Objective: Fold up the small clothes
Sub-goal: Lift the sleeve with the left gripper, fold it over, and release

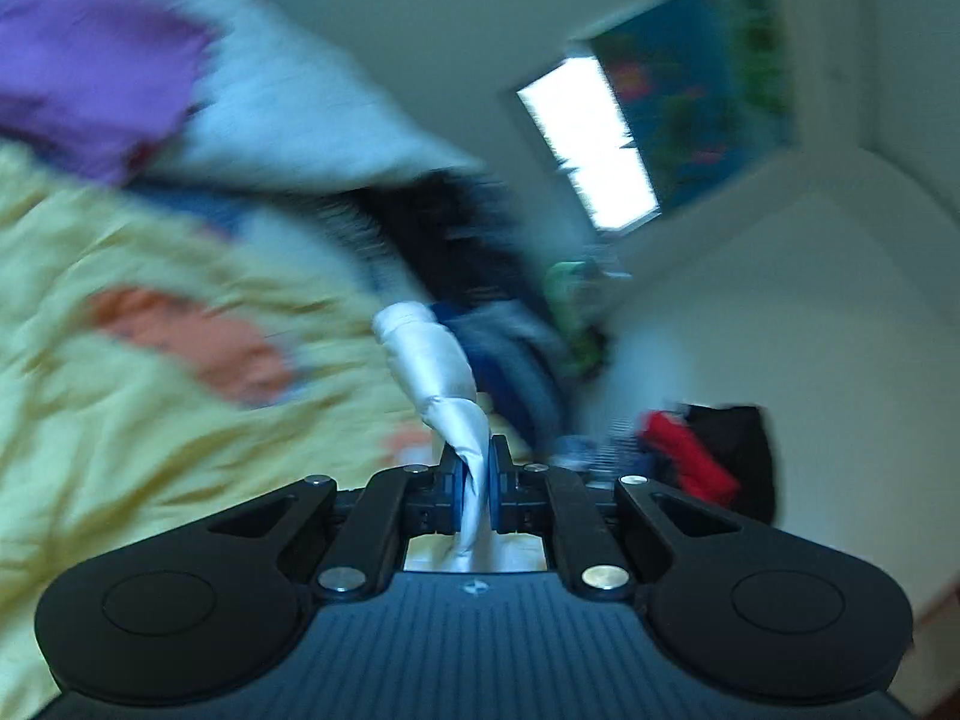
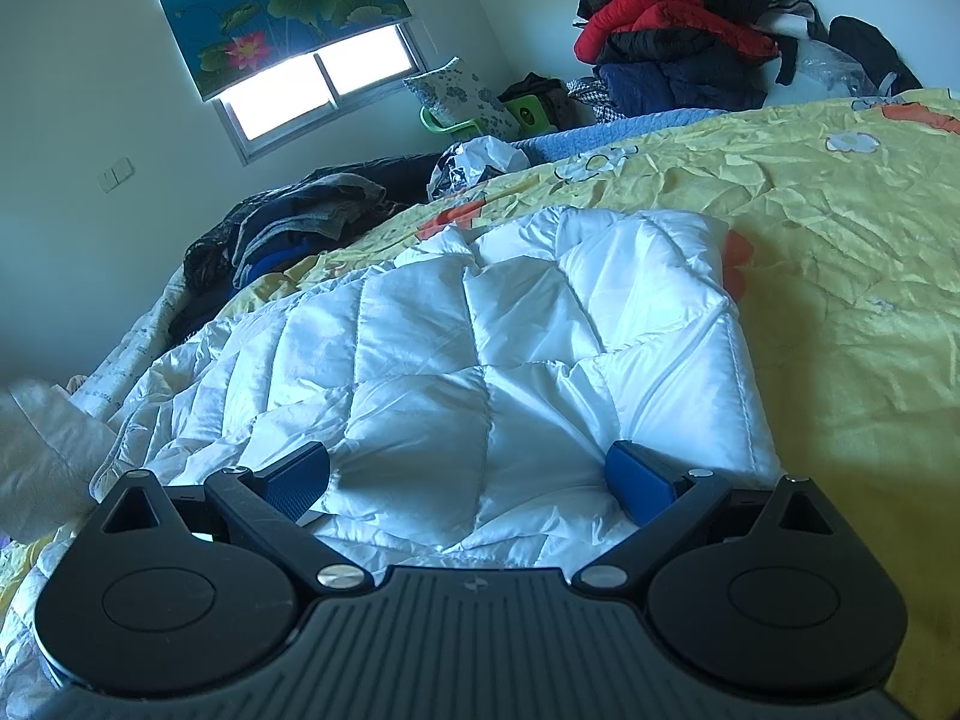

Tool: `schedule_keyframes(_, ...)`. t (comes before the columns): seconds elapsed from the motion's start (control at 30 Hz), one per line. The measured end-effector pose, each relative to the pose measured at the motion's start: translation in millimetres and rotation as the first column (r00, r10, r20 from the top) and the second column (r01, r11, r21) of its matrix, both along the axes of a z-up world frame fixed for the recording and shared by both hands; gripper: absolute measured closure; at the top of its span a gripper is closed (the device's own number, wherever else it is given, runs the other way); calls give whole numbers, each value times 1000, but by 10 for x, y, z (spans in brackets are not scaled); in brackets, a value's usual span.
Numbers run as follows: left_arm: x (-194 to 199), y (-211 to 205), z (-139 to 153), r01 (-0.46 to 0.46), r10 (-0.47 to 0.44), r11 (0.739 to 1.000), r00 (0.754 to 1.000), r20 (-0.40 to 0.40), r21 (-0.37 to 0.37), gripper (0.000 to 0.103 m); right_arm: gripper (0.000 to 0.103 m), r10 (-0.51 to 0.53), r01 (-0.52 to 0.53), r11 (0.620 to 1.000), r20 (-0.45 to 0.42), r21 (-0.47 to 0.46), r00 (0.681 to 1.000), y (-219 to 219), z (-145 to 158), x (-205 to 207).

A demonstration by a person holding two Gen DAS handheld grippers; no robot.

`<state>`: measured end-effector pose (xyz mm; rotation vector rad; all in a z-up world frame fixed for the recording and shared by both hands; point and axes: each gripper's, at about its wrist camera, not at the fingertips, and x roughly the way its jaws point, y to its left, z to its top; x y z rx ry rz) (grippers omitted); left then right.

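- Left wrist view showed the left gripper [image 1: 477,480] clamped on a twisted corner of the white quilted garment [image 1: 432,354].
- Right gripper [image 2: 468,480] hung spread apart over that garment [image 2: 480,348] on the yellow bedsheet [image 2: 840,240] — best to pin the near edge while the corner carried across.
- Clothes pile [image 2: 672,42] sat beyond.

You have a yellow bedsheet [image 2: 840,276] with orange and white flower prints spread over the bed, creased all over; behind it a heap of coats [image 2: 672,42] sits against the wall, a red jacket [image 2: 654,18] on top of dark ones; a window [image 2: 318,90] glows under a blind [image 2: 270,6] printed with lotus flowers; dark clothes [image 2: 300,222] lie bunched at the bed's far edge, near a green plastic thing [image 2: 528,111]; a light switch [image 2: 117,174] sits on the wall.
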<state>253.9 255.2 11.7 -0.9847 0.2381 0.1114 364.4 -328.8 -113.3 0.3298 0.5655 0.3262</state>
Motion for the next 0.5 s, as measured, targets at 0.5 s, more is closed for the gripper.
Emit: schedule_keyframes(0.5, -50, -1671, 1163, 125, -251, 917, 920, 303, 380, 95, 4, -4, 4, 999, 10, 46, 1000, -70, -1, -20)
